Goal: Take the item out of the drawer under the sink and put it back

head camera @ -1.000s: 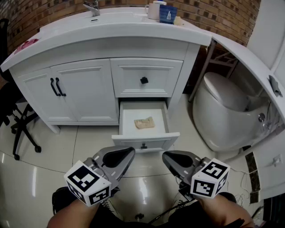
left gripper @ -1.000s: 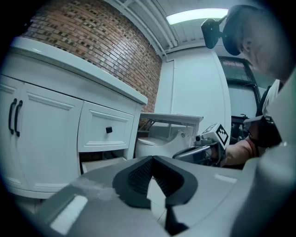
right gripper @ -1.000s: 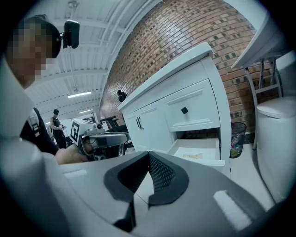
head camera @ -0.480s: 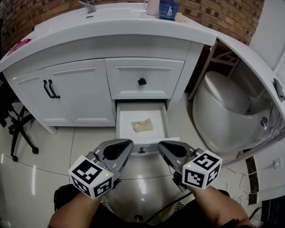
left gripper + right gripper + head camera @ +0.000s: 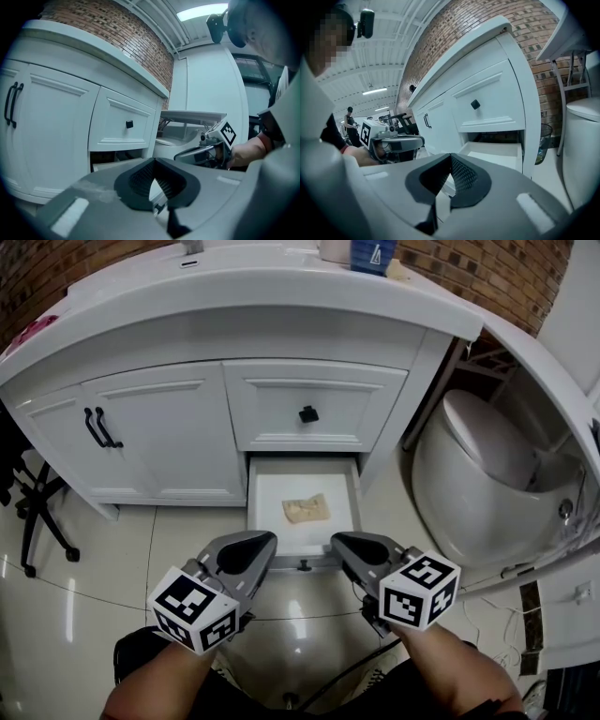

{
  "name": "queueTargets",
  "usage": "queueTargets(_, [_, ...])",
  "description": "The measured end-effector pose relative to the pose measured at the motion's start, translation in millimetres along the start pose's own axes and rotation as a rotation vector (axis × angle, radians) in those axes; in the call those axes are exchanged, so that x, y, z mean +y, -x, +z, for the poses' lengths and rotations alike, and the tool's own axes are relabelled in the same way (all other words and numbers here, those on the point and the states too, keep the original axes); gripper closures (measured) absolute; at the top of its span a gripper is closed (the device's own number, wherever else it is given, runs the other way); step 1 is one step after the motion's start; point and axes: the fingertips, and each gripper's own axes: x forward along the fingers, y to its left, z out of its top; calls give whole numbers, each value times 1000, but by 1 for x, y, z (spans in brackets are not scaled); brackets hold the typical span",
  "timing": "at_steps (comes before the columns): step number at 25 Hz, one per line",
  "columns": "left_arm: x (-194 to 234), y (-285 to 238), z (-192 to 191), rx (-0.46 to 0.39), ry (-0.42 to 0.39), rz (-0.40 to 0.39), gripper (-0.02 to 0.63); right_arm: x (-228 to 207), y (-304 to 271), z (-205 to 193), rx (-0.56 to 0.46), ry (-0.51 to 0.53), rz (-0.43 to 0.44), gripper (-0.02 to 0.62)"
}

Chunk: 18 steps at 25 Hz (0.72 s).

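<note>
Step in hand: the approach, as I judge it. The take-out has not begun.
Lower drawer (image 5: pixel 274 521): pulled open beneath the vanity (image 5: pixel 159 442), under the shut upper drawer (image 5: pixel 323 404) with its black knob.
Item (image 5: pixel 307 510): 1 crumpled tan piece, paper or cloth, I cannot tell which. It lies flat on the drawer floor, toward the right side, touched by neither tool.
Left tongs (image 5: pixel 253 549): jaws pressed together, tips meeting, nothing between them. They hang just in front of the drawer's front panel, above the floor tiles.
Right tongs (image 5: pixel 354 547): jaws likewise pressed together and empty. They sit beside the left pair, level with it and clear of the drawer.
Both tools: 2 in view, pointing toward the cabinet and slightly down.
Next move: 1 pair must spread its jaws, reach over the front panel, drop into the drawer above the item, then pinch it.
Handling note: the piece looks light and limp, so a pinch on a raised fold would likely serve better than a scrape along the floor.
Clearance: the drawer walls are narrow, and the right tongs have the shorter path.
Nearby: a toilet (image 5: pixel 478 474) stands right of the vanity, apart from the work.
</note>
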Motion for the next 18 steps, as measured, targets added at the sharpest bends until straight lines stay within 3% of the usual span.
queueTargets(10, [1,-4,-5,5,12,-7,600,7,-4,9,84,216,-31,586])
queueTargets(14, [3,-2,0,-17,18,-4,600,2,-13,18,171,277,-14,581])
queueTargets(18, [4,-1,4,-34,14,0,600,-15,-46,15,285,353,19,515])
